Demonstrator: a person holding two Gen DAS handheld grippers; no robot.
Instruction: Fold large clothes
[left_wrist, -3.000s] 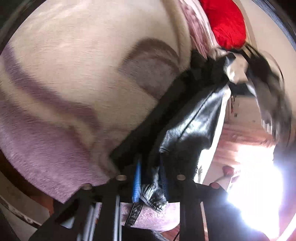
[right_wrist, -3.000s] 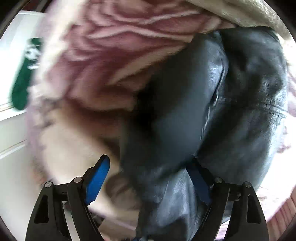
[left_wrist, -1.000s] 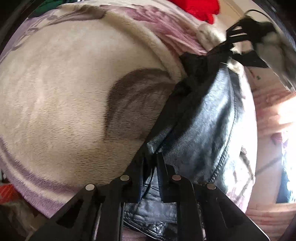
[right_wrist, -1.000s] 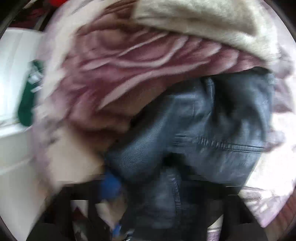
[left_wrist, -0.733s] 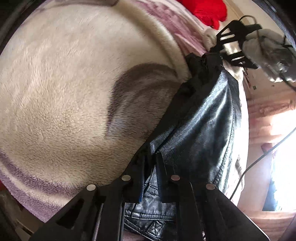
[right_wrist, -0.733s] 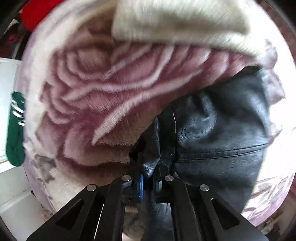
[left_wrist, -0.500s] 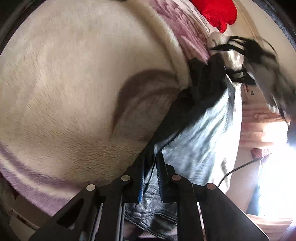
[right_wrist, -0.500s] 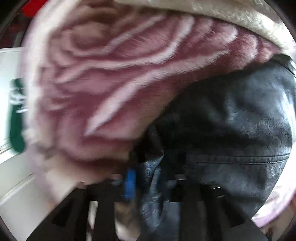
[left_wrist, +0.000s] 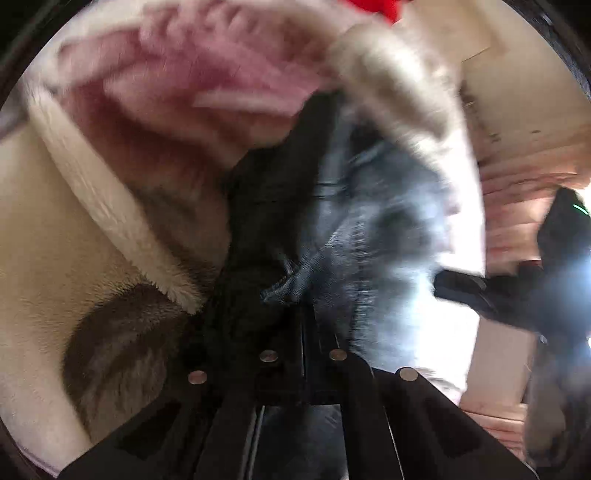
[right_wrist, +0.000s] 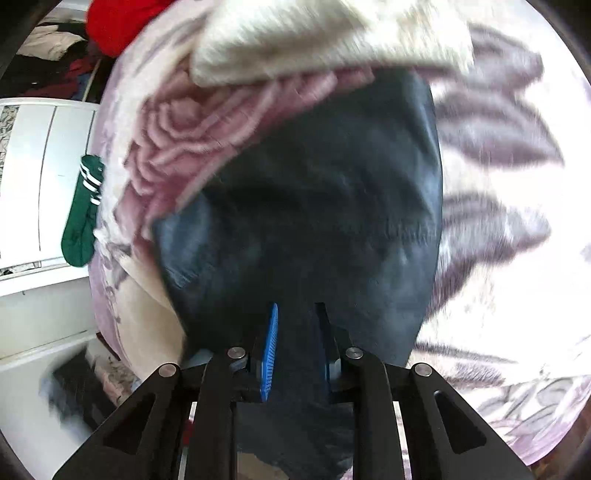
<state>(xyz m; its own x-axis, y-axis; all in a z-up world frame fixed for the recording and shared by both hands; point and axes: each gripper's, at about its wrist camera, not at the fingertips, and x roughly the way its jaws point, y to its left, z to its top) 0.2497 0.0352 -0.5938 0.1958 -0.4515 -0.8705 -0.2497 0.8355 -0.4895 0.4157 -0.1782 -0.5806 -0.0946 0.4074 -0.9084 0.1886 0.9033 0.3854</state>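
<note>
A black leather jacket (left_wrist: 332, 236) lies on a fleece blanket (left_wrist: 110, 173) with a pink rose pattern. My left gripper (left_wrist: 304, 314) is shut on a bunched edge of the jacket. In the right wrist view the jacket (right_wrist: 314, 206) spreads wide over the blanket (right_wrist: 498, 147). My right gripper (right_wrist: 297, 314) has its jaws a narrow gap apart with jacket leather between them. The other gripper shows blurred at the right of the left wrist view (left_wrist: 491, 295).
A cream fleece piece (right_wrist: 325, 37) lies at the jacket's far end. A red cloth (right_wrist: 122, 22) sits beyond it. A green sock (right_wrist: 81, 214) hangs on white furniture (right_wrist: 33, 177) at the left. Bright window light glares at right (left_wrist: 580, 266).
Both grippers have swung with the jacket. The jacket now lies flatter and wider in the right wrist view. The right gripper's jaws stand slightly wider than half a second ago.
</note>
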